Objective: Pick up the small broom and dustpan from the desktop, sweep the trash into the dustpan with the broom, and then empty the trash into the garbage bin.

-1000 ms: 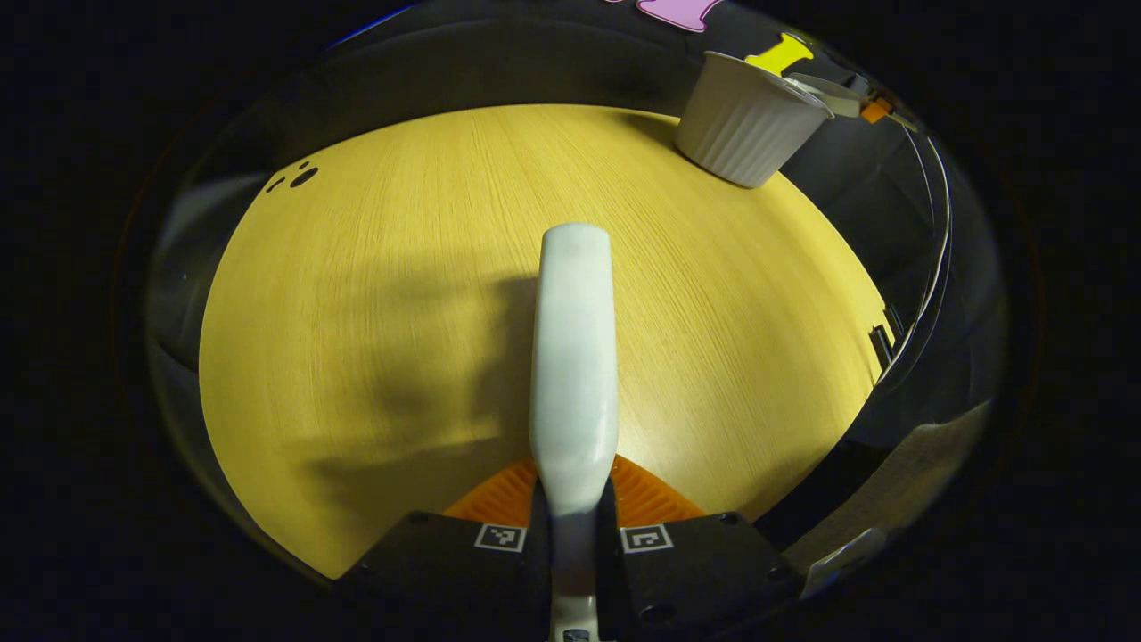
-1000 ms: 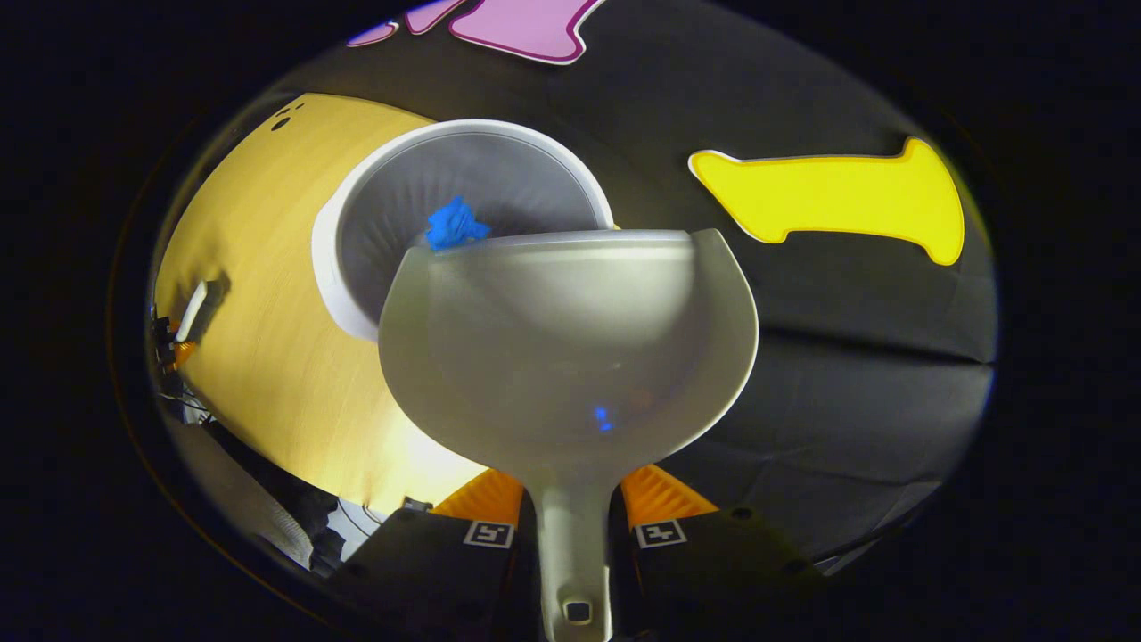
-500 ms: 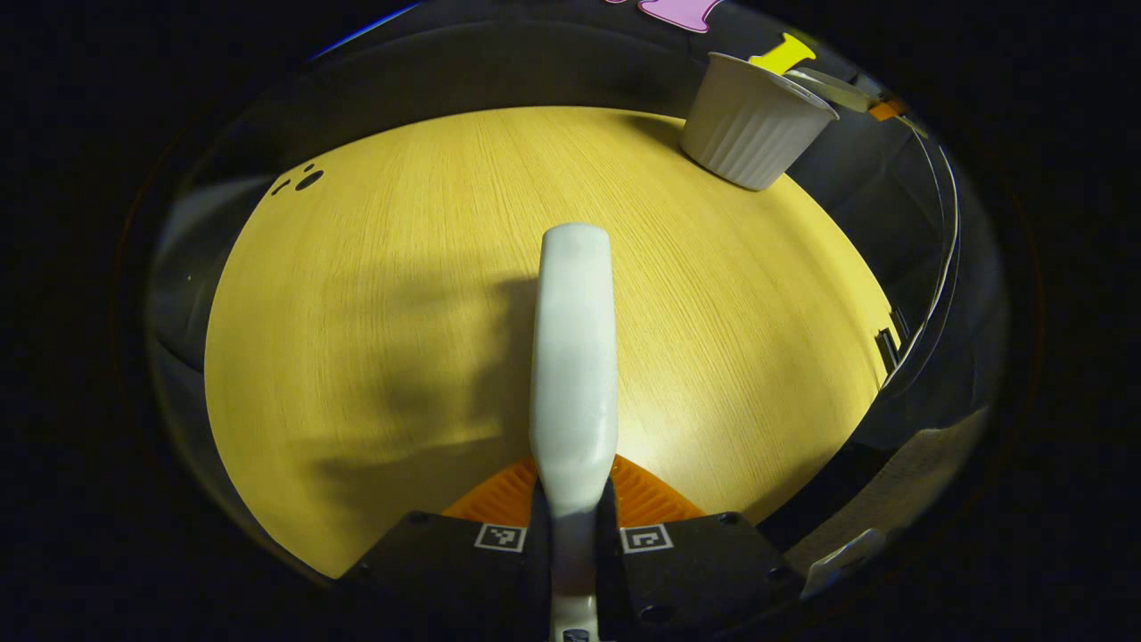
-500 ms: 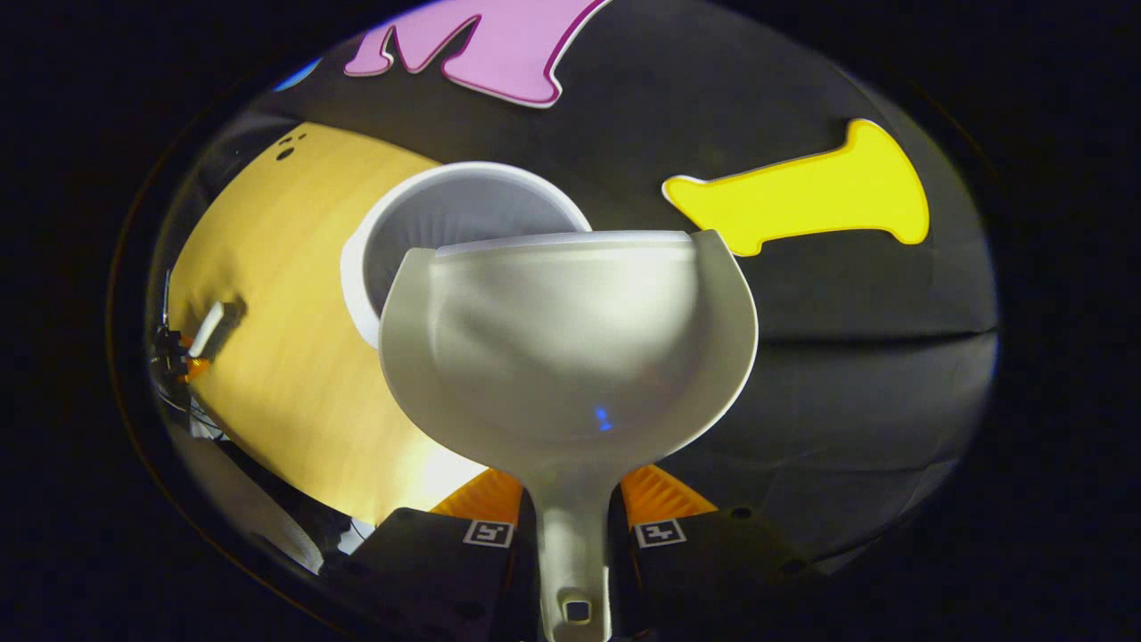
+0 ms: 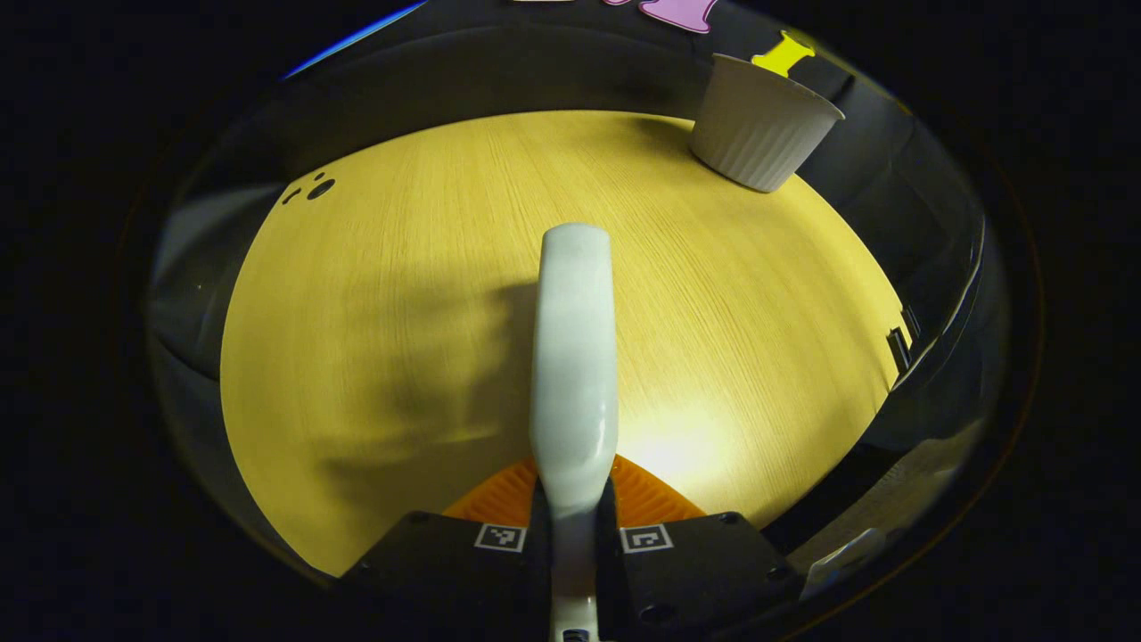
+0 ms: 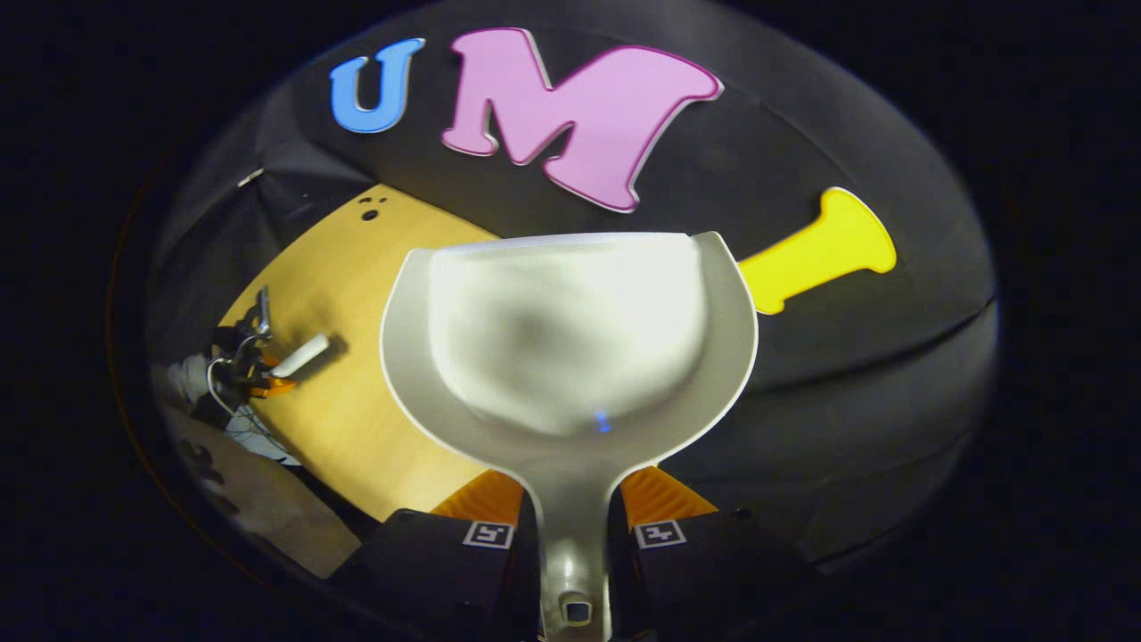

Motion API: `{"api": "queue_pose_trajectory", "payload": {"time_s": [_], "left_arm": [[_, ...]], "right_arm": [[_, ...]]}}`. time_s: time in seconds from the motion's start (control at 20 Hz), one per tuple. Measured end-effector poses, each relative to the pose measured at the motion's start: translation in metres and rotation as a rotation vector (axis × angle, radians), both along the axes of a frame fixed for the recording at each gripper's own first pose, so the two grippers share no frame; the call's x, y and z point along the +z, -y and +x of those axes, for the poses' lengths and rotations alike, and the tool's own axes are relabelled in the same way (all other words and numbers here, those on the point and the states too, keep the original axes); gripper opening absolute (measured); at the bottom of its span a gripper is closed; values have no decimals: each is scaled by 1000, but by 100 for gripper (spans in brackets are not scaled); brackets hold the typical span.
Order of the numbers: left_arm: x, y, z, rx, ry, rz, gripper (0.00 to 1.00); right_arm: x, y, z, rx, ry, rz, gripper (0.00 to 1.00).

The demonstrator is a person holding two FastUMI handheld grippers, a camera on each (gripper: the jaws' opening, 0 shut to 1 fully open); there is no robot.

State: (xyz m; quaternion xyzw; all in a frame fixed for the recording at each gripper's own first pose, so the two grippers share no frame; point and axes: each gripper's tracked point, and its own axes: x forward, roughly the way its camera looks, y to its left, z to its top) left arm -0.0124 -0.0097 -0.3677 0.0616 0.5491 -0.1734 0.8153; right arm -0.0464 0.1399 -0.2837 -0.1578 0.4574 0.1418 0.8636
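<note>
The dustpan [image 6: 570, 339], clamped in the right gripper [image 6: 575, 535], has swung away from the bin [image 5: 762, 120], its trash emptied. The left gripper [image 5: 575, 535] stays clamped on the broom [image 5: 575, 357] above the table [image 5: 401, 312]; the task looks essentially complete.

- Both views are dim overall, with strong fisheye bending toward the edges, where detail sinks into darkness.
- In the left gripper view a bright glare patch sits on the desktop [image 5: 374, 267] near the bottom centre, and soft shadows fall to the left of the broom [image 5: 575, 357].
- In the right gripper view the dustpan [image 6: 570, 348] is brightly lit inside — slightly washed out, its surface soft.
</note>
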Motion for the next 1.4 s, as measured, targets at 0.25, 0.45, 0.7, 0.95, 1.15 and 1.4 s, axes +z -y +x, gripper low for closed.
{"api": "queue_pose_trajectory", "payload": {"time_s": [0.25,0.45,0.7,0.95,1.15,1.4], "left_arm": [[0,-13,3,36,1,26,24],[-1,-23,4,50,0,44,24],[-3,-26,7,56,-2,55,24],[-6,-28,8,64,-1,69,24],[-8,-28,9,58,1,91,24],[-12,-27,9,71,-7,107,24]], "right_arm": [[-43,-78,-58,72,-53,94,34],[-101,-121,-101,79,-144,143,34],[-190,-155,-136,64,-231,138,34],[-260,-188,-154,21,-280,178,34],[-294,-194,-150,-41,-281,197,34],[-322,-194,-149,-100,-299,209,34]]}}
